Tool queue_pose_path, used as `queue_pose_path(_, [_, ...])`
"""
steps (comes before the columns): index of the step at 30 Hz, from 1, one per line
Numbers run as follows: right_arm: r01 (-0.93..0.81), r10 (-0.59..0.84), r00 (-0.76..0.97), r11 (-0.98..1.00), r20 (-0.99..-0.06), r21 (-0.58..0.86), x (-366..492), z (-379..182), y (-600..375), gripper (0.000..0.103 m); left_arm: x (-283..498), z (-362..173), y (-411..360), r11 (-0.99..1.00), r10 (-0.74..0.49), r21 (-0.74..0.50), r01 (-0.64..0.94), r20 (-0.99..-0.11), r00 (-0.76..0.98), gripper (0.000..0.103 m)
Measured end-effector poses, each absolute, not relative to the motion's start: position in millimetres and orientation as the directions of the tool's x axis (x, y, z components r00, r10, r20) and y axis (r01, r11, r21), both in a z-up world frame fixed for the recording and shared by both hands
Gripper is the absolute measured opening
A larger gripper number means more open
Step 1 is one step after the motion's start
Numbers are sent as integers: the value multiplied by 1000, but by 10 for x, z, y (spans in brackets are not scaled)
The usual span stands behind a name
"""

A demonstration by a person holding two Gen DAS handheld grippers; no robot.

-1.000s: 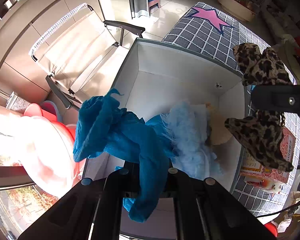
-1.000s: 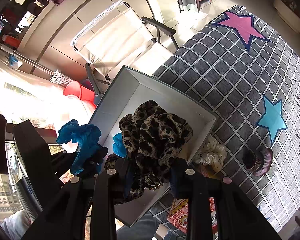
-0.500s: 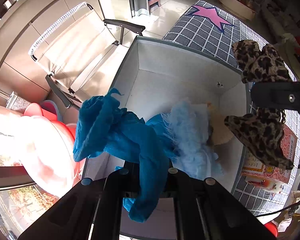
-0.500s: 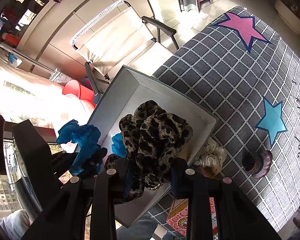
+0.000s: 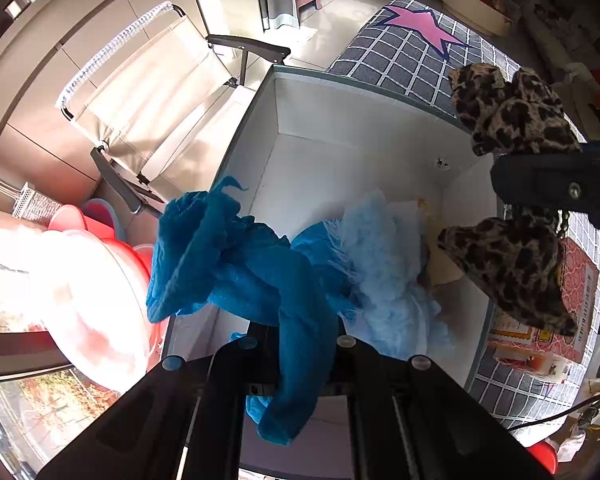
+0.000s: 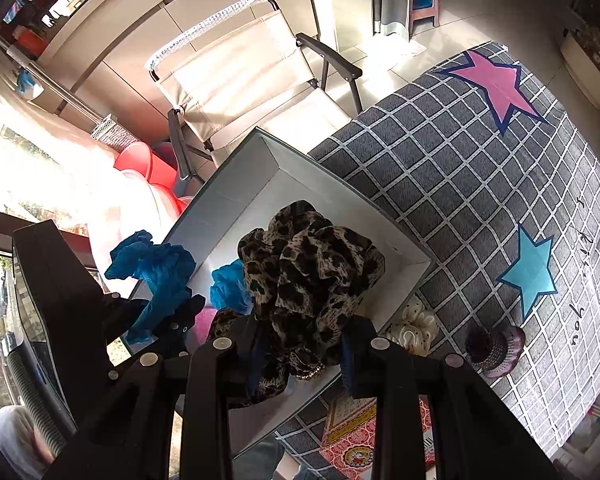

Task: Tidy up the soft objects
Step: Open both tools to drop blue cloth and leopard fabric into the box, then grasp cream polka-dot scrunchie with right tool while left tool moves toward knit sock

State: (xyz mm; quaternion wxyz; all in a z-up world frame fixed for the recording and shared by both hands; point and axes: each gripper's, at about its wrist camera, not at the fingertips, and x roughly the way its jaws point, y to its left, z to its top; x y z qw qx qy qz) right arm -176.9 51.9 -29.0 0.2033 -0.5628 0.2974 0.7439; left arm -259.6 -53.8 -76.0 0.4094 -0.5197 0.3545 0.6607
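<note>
**Soft cloths hanging over the white box**

We are pinching a teal scarf (image 5: pixel 236 264) in the left gripper (image 5: pixel 300 344) above the white box (image 5: pixel 340 120), near its left wall. We are clamping a leopard-print scarf (image 6: pixel 312 272) in the right gripper (image 6: pixel 300 356) over the box's right side. Inside the box, a pale blue fluffy cloth (image 5: pixel 384 256) is lying beside a cream item (image 5: pixel 440 256). A cream scrunchie (image 6: pixel 414 324) is resting just outside the box.
</note>
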Motion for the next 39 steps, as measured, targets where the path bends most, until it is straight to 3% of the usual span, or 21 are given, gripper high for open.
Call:
queue_pose_path(12, [-637,-29,-279,-742,-960,207,-1807,-266,504,31,-2601,-783,-557,-418,159,51,-907,-979,-128,10])
queue_pose_path(15, [-638,-29,-280,-741,-960,208,-1808,-265,497,31,-2600,-795,-561,-412,157,44,-910,-980,-118,17])
queue_pose_path(18, [-644,-37,-283,-733,-958,219,-1801,-275,499,34,-2580,-791,-562,-401,164,37,-915,-980,-111,43])
queue_pose_path(20, [-652,-39,-290,-723,-956,227,-1780,-275,505,40,-2557,-776,-561,-392,176,25,-920,-979,-102,74])
queue_pose_path(21, [-655,-41,-293,-720,-955,232,-1769,-276,508,47,-2548,-774,-560,-390,178,17,-921,-980,-93,81])
queue_pose_path(22, [-658,-39,-294,-716,-955,232,-1756,-271,513,62,-2543,-777,-559,-390,178,7,-921,-980,-83,86])
queue_pose_path(23, [-662,-33,-296,-714,-955,230,-1739,-259,519,72,-2538,-784,-551,-391,175,-1,-921,-982,-73,88])
queue_pose_path(24, [-665,-28,-297,-712,-954,228,-1723,-245,527,74,-2538,-802,-544,-393,166,-6,-920,-984,-64,91])
queue_pose_path(25, [-668,-26,-297,-709,-955,227,-1706,-229,538,78,-2541,-817,-539,-398,157,-10,-917,-986,-58,100])
queue_pose_path(26, [-672,-25,-294,-706,-955,226,-1684,-217,553,86,-2549,-827,-539,-407,154,-13,-913,-987,-55,103])
queue_pose_path(33, [-744,23,-305,-630,-952,224,-1227,-46,886,90,-2576,-738,-470,-455,197,-105,-884,-980,15,103])
queue_pose_path(39, [-828,-13,-226,-524,-974,200,-768,-333,1227,90,-2465,-596,-363,-442,218,-153,-884,-974,59,103])
